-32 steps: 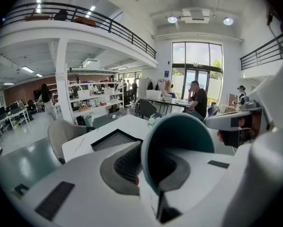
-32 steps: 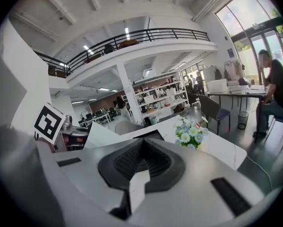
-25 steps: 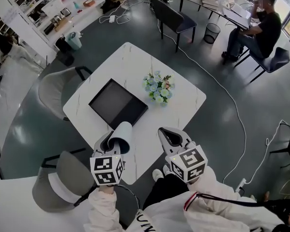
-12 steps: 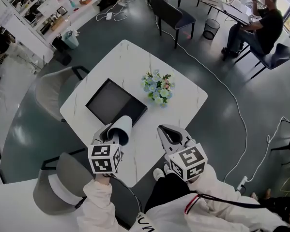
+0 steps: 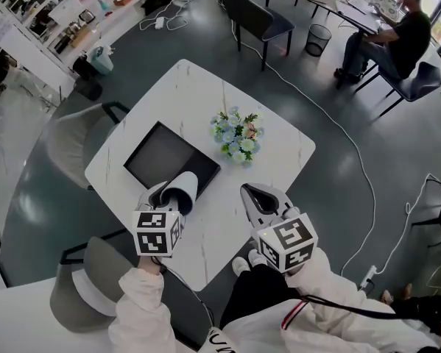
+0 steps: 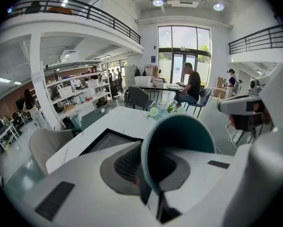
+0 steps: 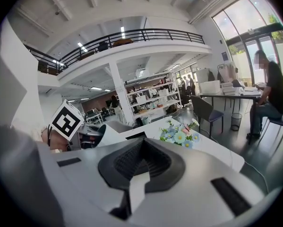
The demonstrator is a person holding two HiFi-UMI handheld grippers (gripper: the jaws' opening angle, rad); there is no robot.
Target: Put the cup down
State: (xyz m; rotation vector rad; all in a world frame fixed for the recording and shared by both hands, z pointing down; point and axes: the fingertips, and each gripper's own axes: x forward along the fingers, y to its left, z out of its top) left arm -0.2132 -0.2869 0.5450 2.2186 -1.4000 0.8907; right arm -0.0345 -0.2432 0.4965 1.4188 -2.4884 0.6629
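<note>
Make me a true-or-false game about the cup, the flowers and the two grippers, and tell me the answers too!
1. The left gripper is pinching the cup by its rim. True.
2. The cup stands upright on the table. False: it is tipped on its side, clamped in the left gripper.
3. The right gripper holds nothing. True: its jaws are together and empty.
4. The flowers lie inside the black tray. False: they sit beside the tray, on the white table.
</note>
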